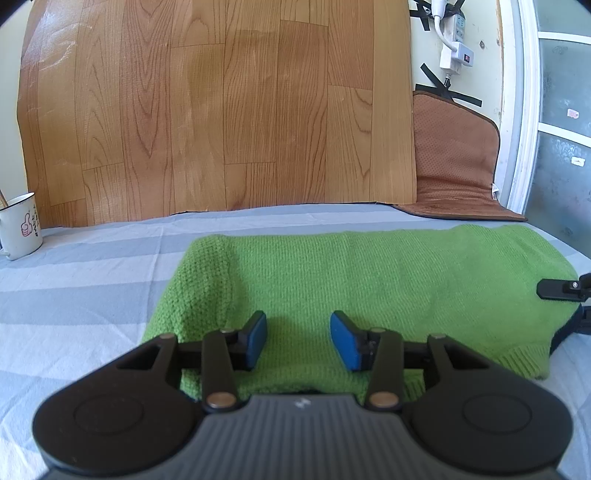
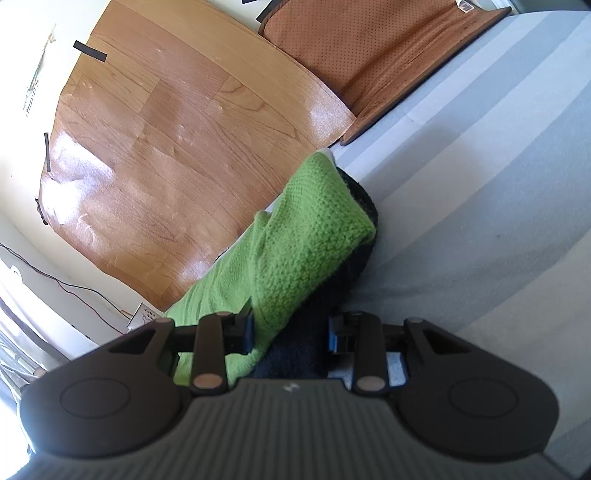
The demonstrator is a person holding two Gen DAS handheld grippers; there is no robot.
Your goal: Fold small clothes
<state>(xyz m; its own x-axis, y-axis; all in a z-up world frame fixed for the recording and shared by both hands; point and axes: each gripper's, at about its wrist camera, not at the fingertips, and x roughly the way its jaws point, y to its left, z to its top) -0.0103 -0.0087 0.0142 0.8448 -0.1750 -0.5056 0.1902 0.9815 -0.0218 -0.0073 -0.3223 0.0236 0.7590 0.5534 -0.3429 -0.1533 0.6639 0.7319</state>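
Left gripper (image 1: 298, 339) hovers over the near edge of the green knitted garment (image 1: 369, 280), its blue pads (image 1: 258, 341) spread apart with only the knit surface showing in the gap between them; no fold is pinched. Right gripper (image 2: 290, 332) sits at the garment's other end, its jaws part open around a raised fold of green knit (image 2: 306, 236) and a dark inner layer (image 2: 295, 350); the left pad touches the green fabric, while contact at the right pad cannot be confirmed, so a grip cannot be told. A finger of the right gripper (image 1: 561, 288) shows at the right edge of the left wrist view, against the garment's right end. Garment lies flat and folded lengthwise on a bed sheet (image 1: 92, 280) with pale grey and white stripes, its ribbed hem (image 1: 524, 360) at the near right corner. Beyond it, a wood-pattern board (image 1: 221, 110) leans upright against the wall. A brown perforated mat (image 1: 454, 147) stands beside the board at the right. A white enamel mug (image 1: 20, 225) rests on the sheet at the far left, well apart from the garment. A white power strip (image 1: 456, 33) hangs on the wall above the mat
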